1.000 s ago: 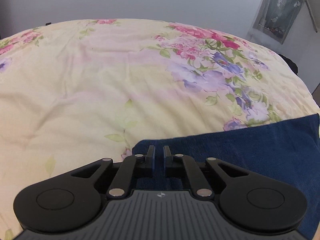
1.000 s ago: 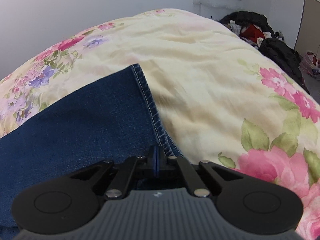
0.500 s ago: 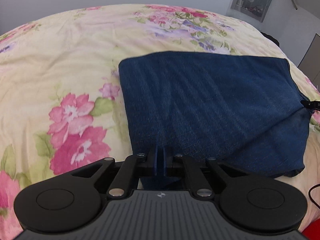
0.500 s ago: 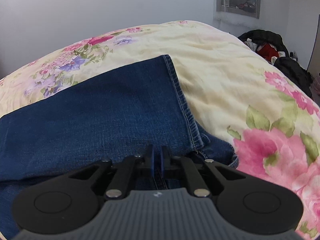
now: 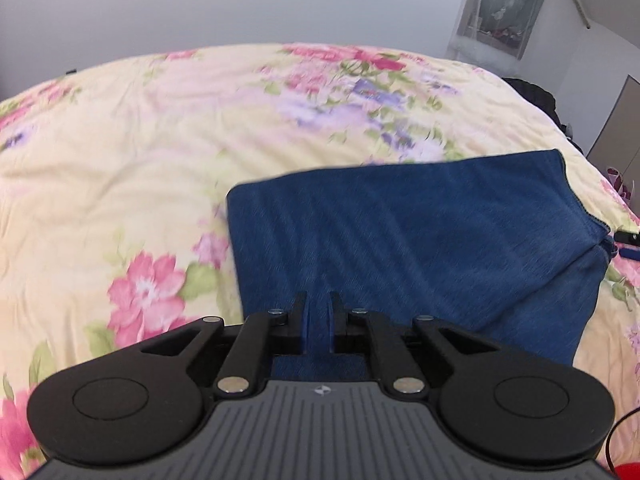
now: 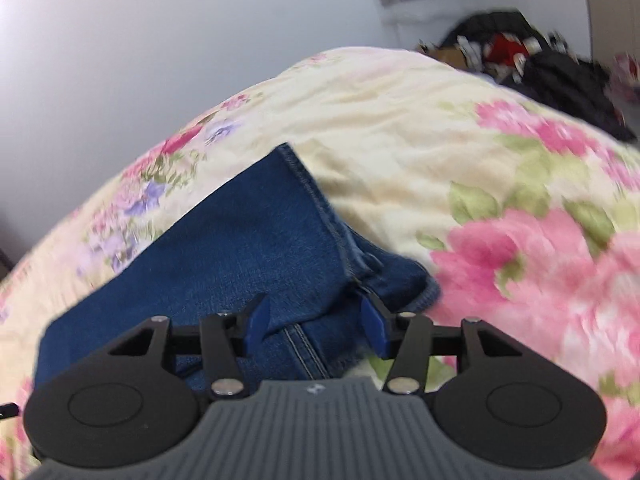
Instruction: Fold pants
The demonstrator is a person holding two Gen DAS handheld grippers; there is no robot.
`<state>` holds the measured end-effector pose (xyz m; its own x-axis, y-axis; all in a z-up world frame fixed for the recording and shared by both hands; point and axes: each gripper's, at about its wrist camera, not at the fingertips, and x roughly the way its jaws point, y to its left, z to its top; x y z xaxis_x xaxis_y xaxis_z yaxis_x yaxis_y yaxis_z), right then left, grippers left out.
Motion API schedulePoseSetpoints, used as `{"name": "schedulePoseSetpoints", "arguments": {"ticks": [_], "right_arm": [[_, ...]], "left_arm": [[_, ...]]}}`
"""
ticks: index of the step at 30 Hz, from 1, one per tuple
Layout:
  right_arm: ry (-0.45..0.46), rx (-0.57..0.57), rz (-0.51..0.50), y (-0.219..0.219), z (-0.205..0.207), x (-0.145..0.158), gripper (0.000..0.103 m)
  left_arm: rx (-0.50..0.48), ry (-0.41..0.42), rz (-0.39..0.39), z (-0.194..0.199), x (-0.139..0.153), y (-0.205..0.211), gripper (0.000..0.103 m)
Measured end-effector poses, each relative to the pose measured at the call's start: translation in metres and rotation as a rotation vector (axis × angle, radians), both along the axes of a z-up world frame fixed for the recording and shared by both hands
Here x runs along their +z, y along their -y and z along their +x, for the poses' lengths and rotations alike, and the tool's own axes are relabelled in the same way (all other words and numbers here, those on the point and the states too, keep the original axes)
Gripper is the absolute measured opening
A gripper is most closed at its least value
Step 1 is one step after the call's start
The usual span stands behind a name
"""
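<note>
The dark blue denim pants (image 5: 420, 240) lie folded on the flowered bed cover, a flat rectangle in the left wrist view. My left gripper (image 5: 319, 320) is over their near edge, its jaws a narrow gap apart with denim showing between them; I cannot tell if it pinches the cloth. In the right wrist view the pants (image 6: 248, 248) show a stitched hem and the folded layers. My right gripper (image 6: 316, 320) is open, its blue pads wide apart above the pants' near edge, holding nothing. Its tip also shows at the right edge of the left wrist view (image 5: 628, 244).
The yellow bed cover with pink and purple flowers (image 5: 140, 152) fills both views. A grey wall stands behind the bed. A pile of dark clothes (image 6: 560, 76) lies beyond the bed's far right side. A framed picture (image 5: 504, 8) hangs on the wall.
My right gripper has opened and let go of the pants' edge. My left gripper's jaws have parted slightly. The folded top layer now lies flat on the pants.
</note>
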<state>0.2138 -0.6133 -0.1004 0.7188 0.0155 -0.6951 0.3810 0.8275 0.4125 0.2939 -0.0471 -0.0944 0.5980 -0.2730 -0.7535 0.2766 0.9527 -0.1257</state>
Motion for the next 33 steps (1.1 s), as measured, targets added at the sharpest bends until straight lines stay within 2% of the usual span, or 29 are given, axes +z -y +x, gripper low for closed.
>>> {"name": "schedulePoseSetpoints", "arguments": {"ticks": [4, 7, 10, 13, 15, 18, 21, 25, 27, 30, 33], "right_arm": [[0.005, -0.134, 0.255, 0.034, -0.018, -0.025, 0.055], [0.019, -0.202, 0.371, 0.049, -0.013, -0.046, 0.056], [0.07, -0.214, 0.459, 0.054, -0.002, -0.06, 0.057], [0.08, -0.205, 0.443, 0.049, 0.014, -0.067, 0.055], [0.086, -0.21, 0.404, 0.047, 0.019, -0.069, 0.042], [0.1, -0.169, 0.334, 0.039, 0.02, -0.063, 0.032], [0.111, -0.133, 0.31, 0.042, 0.021, -0.06, 0.029], [0.098, -0.114, 0.308, 0.047, 0.024, -0.059, 0.029], [0.086, -0.109, 0.306, 0.048, 0.027, -0.06, 0.029], [0.066, -0.111, 0.303, 0.048, 0.033, -0.06, 0.029], [0.064, -0.112, 0.286, 0.044, 0.034, -0.055, 0.026]], "left_arm": [[-0.022, 0.015, -0.066, 0.019, 0.009, 0.025, 0.013], [-0.032, 0.003, -0.101, 0.035, 0.009, 0.047, 0.013], [-0.06, -0.008, -0.128, 0.051, 0.005, 0.071, 0.013], [-0.107, -0.007, -0.119, 0.067, -0.003, 0.101, 0.015], [-0.134, -0.006, -0.118, 0.08, -0.011, 0.121, 0.016], [-0.16, 0.009, -0.112, 0.099, -0.022, 0.146, 0.017], [-0.181, 0.024, -0.09, 0.119, -0.034, 0.172, 0.017], [-0.153, -0.024, -0.042, 0.144, -0.06, 0.19, 0.015], [-0.159, -0.022, -0.032, 0.147, -0.068, 0.194, 0.015], [-0.157, -0.018, -0.022, 0.146, -0.068, 0.195, 0.014], [-0.125, 0.003, -0.032, 0.132, -0.052, 0.191, 0.013]]}}
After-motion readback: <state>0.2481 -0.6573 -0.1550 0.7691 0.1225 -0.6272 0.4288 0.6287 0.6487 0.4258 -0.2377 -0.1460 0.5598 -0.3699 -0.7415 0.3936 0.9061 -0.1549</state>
